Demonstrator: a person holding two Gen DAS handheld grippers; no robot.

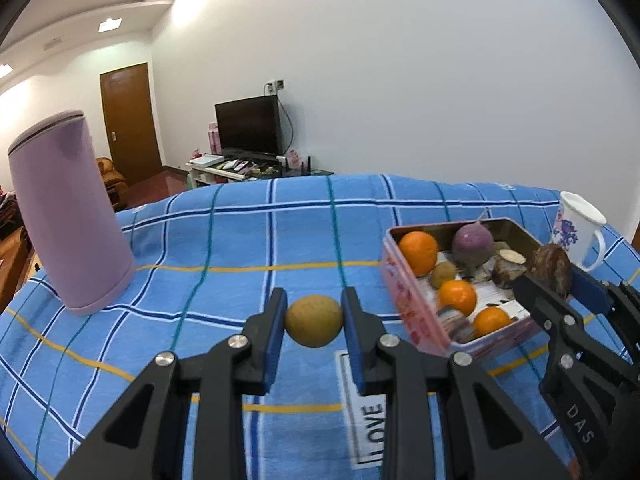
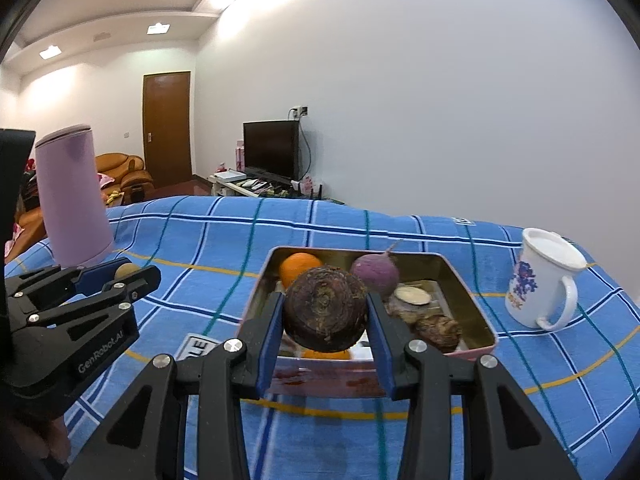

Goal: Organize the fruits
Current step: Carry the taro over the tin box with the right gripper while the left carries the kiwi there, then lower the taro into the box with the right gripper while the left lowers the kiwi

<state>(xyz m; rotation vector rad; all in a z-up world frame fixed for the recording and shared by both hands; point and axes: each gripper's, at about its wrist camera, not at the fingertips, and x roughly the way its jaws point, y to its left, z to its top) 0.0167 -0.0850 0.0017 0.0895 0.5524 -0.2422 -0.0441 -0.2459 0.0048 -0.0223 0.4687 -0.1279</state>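
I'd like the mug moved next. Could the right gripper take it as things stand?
Probably not yet: the right gripper is shut on a dark brown root, so it must drop that first. The mug itself stands unobstructed beside the tin.

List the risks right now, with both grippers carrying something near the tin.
1. The right gripper pinches a round, rough brown root only at its sides above the tin; it might slip and hit the oranges.
2. The left gripper holds a small yellow-brown fruit the same way; it could roll off the cloth.
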